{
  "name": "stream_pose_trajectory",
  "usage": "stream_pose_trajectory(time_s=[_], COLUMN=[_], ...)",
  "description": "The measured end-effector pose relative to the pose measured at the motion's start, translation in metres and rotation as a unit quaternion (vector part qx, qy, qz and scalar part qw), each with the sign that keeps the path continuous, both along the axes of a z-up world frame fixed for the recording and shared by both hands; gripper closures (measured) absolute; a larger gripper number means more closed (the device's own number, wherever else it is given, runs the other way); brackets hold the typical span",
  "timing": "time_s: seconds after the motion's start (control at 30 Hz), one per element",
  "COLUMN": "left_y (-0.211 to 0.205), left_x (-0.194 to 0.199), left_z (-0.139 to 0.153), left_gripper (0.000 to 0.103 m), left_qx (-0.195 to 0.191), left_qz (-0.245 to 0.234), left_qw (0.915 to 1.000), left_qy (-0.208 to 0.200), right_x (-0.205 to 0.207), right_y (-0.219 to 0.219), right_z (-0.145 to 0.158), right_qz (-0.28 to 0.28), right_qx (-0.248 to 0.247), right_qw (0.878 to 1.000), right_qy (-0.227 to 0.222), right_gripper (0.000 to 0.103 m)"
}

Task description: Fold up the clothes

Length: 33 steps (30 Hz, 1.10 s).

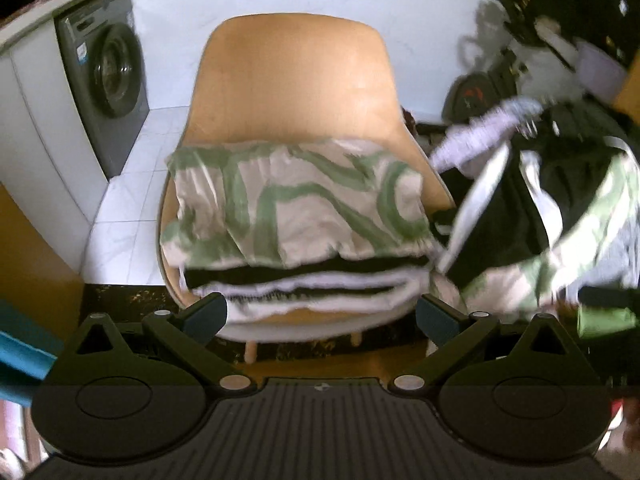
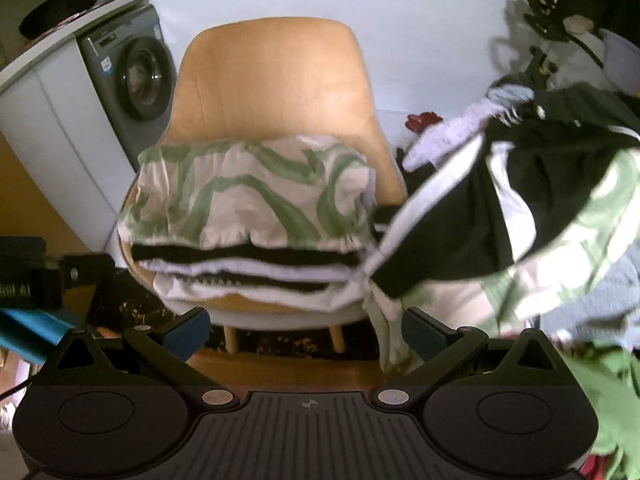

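At far left a grey washer (image 1: pixel 106 80) stands under a white surface (image 1: pixel 60 4), on white floor tiles (image 1: pixel 120 216). My left claw (image 1: pixel 322 318) hangs wide, gripping nothing, its blue pads (image 1: pixel 206 318) just short of the front edge of a tan chair (image 1: pixel 292 76). On the seat lies a folded stack (image 1: pixel 296 276) of black and white layers, topped by a folded green-and-white garment (image 1: pixel 296 200). My right claw (image 2: pixel 306 332) is spread wide as well and holds nothing, facing the same chair (image 2: pixel 272 76) and stack (image 2: pixel 256 272); a strip of green-and-white cloth (image 2: pixel 390 332) dangles just inside its right finger, though I cannot tell if they touch. To the right, a loose, blurred heap (image 2: pixel 520 208) of black, white, green and lilac clothes sits beside the chair.
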<state>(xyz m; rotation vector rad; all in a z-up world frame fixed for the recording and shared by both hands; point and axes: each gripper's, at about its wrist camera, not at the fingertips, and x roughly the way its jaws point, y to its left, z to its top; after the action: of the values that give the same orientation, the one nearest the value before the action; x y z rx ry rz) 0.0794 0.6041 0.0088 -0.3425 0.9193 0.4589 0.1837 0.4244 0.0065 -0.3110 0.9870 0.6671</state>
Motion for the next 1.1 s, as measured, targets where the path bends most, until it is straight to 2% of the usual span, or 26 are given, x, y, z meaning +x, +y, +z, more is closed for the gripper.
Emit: stream_pose_trajectory(time_s=[0.17,0.37,0.5,0.7,1.1], left_y=[-0.06,-0.095,-0.105,-0.11,-0.102], left_x=[-0.027,-0.056,-0.066,-0.075,-0.096], left_z=[0.013,0.019,0.023,0.022,0.025], left_gripper=[0.0,0.0,0.0,0.0,0.0], left_qx=[0.049,0.061,0.058,0.054,0.058], left_qz=[-0.002,0.023,0.031,0.027,0.019], left_qw=[0.9988,0.9976,0.9977,0.9981,0.998], left_qy=[0.002,0.02,0.018,0.014,0.012], right_x=[-0.027,-0.053,-0.067,-0.077,-0.102], right_y=[-0.04,-0.069,-0.08,-0.089,-0.074], right_z=[0.003,0.008,0.014,0.02,0.03], right_qz=[0.018,0.039,0.045,0.023,0.032], right_qx=[0.0,0.01,0.002,-0.003,-0.009], right_qw=[1.0,0.999,0.999,0.999,0.998], right_qy=[-0.01,-0.009,-0.021,-0.029,-0.054], right_gripper=[0.001,0.001,0.001,0.001,0.001])
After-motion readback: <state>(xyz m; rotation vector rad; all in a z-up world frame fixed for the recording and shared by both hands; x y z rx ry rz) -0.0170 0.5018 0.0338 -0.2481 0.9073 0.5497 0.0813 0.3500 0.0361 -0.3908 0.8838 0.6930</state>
